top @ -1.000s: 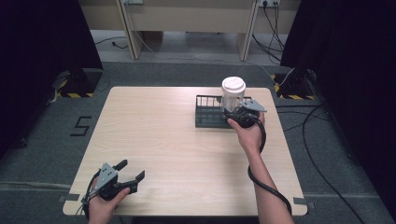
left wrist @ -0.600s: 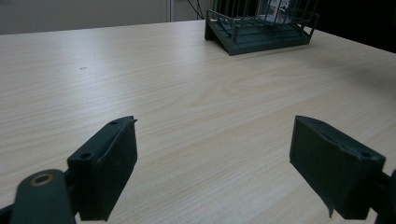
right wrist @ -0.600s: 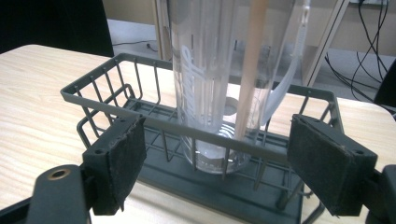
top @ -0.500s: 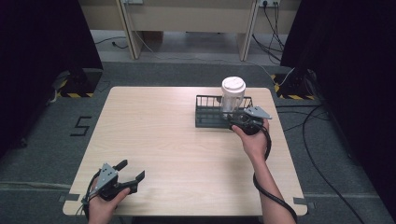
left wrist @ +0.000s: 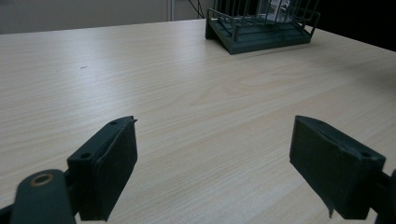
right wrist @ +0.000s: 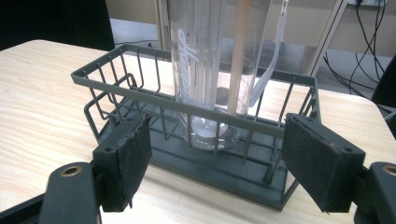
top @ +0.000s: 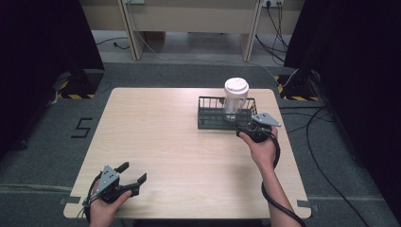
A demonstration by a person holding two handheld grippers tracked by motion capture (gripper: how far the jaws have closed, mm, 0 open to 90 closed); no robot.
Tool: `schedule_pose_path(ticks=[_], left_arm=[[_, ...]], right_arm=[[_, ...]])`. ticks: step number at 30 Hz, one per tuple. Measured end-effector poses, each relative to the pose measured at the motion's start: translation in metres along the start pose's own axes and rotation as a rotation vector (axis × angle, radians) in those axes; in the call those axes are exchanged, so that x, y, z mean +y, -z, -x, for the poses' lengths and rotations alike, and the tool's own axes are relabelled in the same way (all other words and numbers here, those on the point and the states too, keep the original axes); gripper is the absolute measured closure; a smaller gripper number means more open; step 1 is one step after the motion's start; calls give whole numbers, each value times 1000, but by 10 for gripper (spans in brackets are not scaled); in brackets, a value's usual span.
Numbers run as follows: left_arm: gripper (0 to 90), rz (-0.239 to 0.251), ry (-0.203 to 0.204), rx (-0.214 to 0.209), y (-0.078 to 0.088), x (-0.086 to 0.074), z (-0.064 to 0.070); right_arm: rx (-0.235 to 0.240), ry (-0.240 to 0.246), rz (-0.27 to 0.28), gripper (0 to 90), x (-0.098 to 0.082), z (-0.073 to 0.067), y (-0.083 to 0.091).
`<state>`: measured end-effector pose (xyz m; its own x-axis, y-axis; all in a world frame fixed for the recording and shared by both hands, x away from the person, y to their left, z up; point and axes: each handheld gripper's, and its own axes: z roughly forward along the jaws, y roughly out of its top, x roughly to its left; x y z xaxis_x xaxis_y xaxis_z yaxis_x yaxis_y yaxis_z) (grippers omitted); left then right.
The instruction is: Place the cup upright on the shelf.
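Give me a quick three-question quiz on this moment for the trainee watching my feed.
1. True or false: the clear tumbler stands upright inside the wire rack.
2. Which gripper faces the rack close up? A) left gripper B) right gripper
3. In a word, how do the left gripper's jaws stand?

Key:
1. True; it stands at the rack's right end in the high view, white lid on.
2. B; its open jaws are just short of the rack's near wall.
3. Open, over bare table.
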<state>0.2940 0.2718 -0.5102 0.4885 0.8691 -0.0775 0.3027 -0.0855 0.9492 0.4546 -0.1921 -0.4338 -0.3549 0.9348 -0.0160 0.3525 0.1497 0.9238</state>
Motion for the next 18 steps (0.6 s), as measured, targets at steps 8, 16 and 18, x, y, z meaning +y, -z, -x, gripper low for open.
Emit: schedule_pose_path(ticks=[8,16,18], left_arm=[[146,-1,1,2,0,0,0],[146,-2,0,2,0,0,0],[146,-2,-1,2,-1,0,0]], right_arm=[[3,14,-8,264,-6,1,12],[5,18,-22,265,-14,3,25],[6,15,-23,265,-15,3,26]])
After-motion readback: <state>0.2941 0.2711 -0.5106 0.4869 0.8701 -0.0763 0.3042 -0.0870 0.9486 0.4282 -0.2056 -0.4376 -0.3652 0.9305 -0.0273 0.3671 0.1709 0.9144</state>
